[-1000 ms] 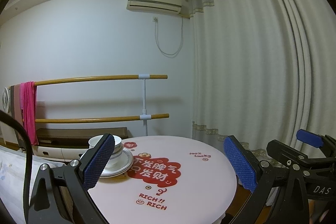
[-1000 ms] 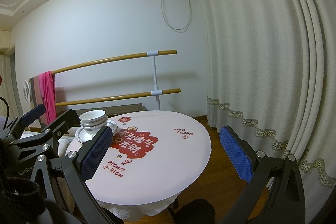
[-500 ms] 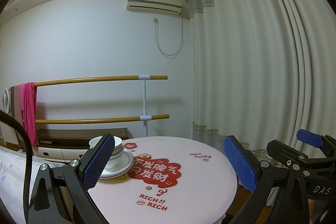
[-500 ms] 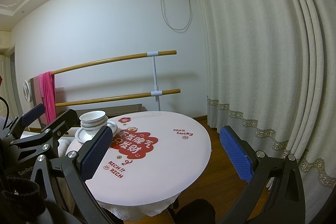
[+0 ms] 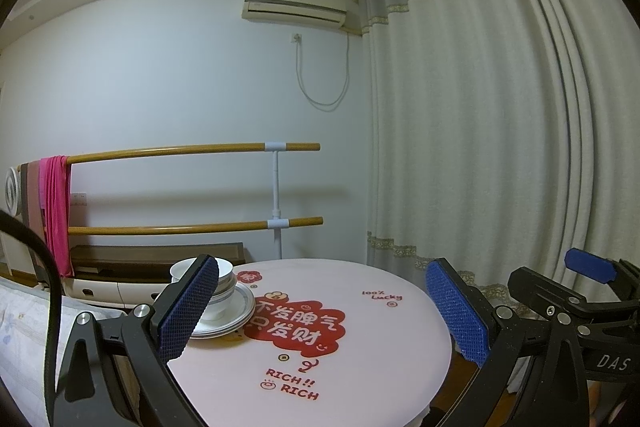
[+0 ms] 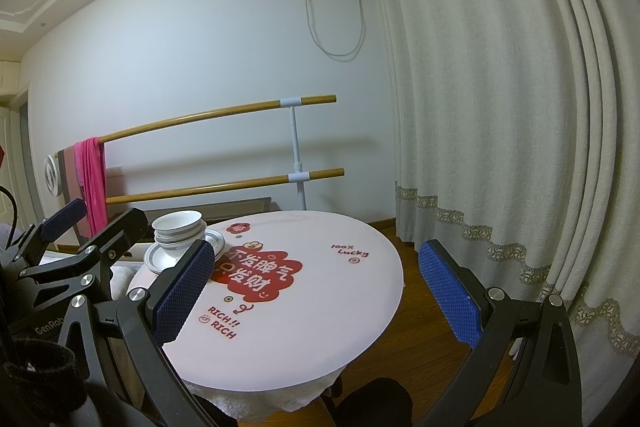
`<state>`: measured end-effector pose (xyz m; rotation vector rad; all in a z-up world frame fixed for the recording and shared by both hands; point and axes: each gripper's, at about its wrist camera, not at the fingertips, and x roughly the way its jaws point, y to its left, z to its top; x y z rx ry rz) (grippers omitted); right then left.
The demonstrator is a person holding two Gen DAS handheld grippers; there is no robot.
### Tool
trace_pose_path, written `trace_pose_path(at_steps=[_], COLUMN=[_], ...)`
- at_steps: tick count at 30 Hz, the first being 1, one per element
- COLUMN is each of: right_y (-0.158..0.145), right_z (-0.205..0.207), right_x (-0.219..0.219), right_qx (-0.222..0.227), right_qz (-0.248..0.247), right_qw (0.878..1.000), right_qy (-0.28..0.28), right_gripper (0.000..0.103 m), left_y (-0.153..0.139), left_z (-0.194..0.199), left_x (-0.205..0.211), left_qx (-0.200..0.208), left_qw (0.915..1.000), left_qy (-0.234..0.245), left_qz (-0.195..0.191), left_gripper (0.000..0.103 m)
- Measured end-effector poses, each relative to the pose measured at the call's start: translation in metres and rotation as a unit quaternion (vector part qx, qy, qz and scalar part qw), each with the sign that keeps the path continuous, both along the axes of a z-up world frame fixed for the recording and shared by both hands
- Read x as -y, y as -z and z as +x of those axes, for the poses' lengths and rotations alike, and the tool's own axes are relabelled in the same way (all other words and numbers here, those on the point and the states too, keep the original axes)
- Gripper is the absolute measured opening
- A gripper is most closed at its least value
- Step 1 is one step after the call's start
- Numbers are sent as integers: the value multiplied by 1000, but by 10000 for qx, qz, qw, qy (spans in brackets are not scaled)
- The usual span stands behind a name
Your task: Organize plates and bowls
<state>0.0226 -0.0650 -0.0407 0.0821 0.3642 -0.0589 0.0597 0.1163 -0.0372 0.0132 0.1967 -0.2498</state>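
- Step in hand, as I judge it: the tidy-up looks done or nearly so. The bowls sit nested one inside another on top of the stacked plates, a single pile at the far left of the counter, and no other crockery shows on it.
- The left tool hangs above the near edge of the counter with its jaws spread wide and nothing between them; the pile lies ahead and to its left, partly hidden behind its left finger.
- The right tool is likewise wide open and empty, held back from the near edge; the pile is ahead and left of it, well apart from its pads, and the left tool's frame stands just to its left.
- Next move, if any is wanted: judging from here, only a check that the pile stands square. Otherwise, the tools can draw away. Any nudge should be slow, taken at the plate rims and not at the top bowl.
- Materials: the bowls and plates look like glazed white ceramic with thin bluish rim lines. They are hard, smooth and likely slippery, and a tall nest would tip easily.
- The pads are blue with a knobbly texture on black frames.
- The counter is round, covered in smooth pale pink with red printed lettering.
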Motion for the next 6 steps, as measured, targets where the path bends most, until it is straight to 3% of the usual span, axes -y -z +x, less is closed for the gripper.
trace_pose_path(at_steps=[6], right_y=[0], right_z=[0], right_x=[1], right_qx=[-2], right_qz=[2], right_qw=[10000], right_qy=[-6], right_gripper=[103], left_y=[-1], left_z=[0], left_x=[0], left_qx=[-15], left_qw=[10000], left_qy=[-4], left_qz=[-9], left_gripper=[102])
